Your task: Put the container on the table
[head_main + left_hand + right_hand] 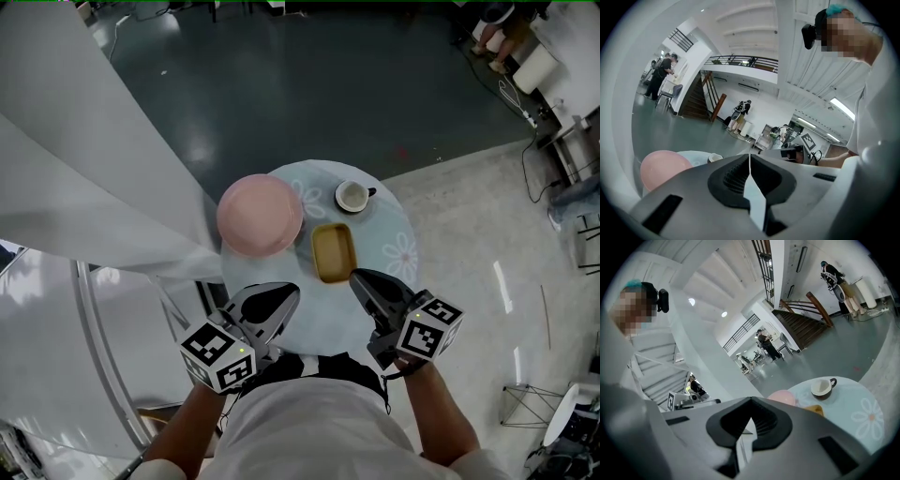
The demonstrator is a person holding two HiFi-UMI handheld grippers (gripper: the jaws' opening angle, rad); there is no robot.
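A yellow rectangular container (pixel 333 252) lies flat on the round table (pixel 394 234), which has a pale blue flowered cloth. In the right gripper view only a corner of the container (pixel 814 409) shows above the jaws. My right gripper (pixel 356 275) hovers just at the container's near end, shut and empty; its jaws meet at the tip (pixel 751 399). My left gripper (pixel 292 291) is held over the table's near edge, left of the container, also shut with nothing in it (pixel 750 157).
A pink bowl (pixel 260 215) lies upside down at the table's left, and a cup (pixel 352 196) stands behind the container. A white slanted panel (pixel 84 178) and a railing run along the left. Dark floor lies beyond the table, where people stand far off.
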